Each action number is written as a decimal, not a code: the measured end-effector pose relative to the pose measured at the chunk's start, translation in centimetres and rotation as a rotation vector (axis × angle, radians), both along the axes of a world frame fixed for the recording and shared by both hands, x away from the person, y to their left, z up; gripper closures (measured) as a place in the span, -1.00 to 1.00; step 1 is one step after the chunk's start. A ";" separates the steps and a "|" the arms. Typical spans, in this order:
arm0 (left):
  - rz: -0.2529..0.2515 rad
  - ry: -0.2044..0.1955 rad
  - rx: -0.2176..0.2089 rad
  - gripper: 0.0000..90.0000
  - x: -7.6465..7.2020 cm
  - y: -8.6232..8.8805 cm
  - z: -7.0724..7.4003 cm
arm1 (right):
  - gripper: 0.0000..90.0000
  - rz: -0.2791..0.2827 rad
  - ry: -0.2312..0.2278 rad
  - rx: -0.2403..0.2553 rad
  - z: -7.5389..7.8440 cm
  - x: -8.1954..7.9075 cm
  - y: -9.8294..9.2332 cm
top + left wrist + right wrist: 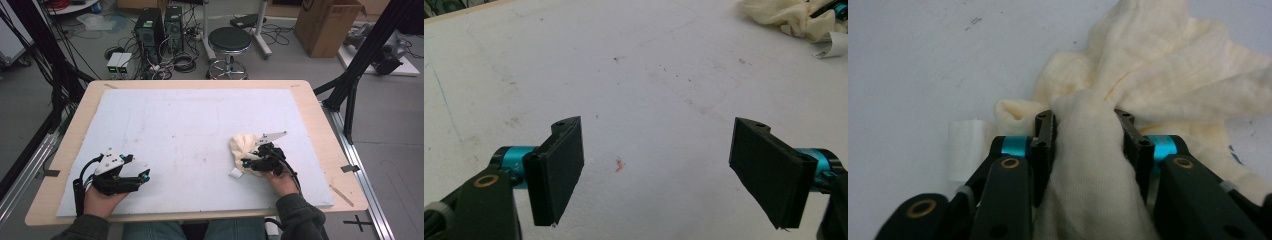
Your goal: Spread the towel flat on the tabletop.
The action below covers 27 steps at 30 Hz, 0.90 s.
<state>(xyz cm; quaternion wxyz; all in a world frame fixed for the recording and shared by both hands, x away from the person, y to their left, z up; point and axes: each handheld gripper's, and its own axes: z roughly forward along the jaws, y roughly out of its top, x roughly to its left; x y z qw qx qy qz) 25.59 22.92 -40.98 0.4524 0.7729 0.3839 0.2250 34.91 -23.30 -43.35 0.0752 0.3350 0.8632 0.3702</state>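
Right gripper [1088, 145] fingers pinch a bunched fold of cream cloth [1158, 75] between them

One cream cloth [246, 146] (bunched, with one white tag [235, 173]) lies on one tabletop [200, 85]; two grippers, left gripper [143, 176] and right gripper [246, 162], two fingers each.

Even, soft overhead light, faint shadows, slightly blurry low-resolution frames.

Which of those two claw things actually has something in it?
The right gripper, at the table's right: its jaws pinch a fold of the cream cloth. The left gripper stands wide open over bare white board.
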 end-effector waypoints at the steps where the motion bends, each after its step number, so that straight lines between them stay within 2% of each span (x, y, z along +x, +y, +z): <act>1: 0.003 -0.002 0.000 -0.50 0.0 0.0 0.0 | 0.53 -0.003 0.011 0.008 0.0 0.0 0.0; 6: 0.006 -0.004 -0.003 -0.50 0.0 0.0 0.0 | 0.62 0.013 0.008 0.024 0.3 -0.2 -0.2; 15: 0.013 -0.006 -0.018 -0.50 0.1 0.3 0.0 | 0.63 0.038 -0.017 0.056 1.5 -0.4 0.0; 18: 0.006 -0.007 -0.018 -0.50 0.0 0.3 0.1 | 0.63 0.050 -0.034 0.080 2.5 -0.2 0.3; 24: 0.009 -0.013 -0.020 -0.50 0.0 0.4 0.1 | 0.64 0.067 -0.064 0.094 4.2 -0.1 1.1; 27: 0.010 -0.013 -0.026 -0.50 -0.1 0.4 0.1 | 0.64 0.096 -0.078 0.114 5.4 -0.1 2.3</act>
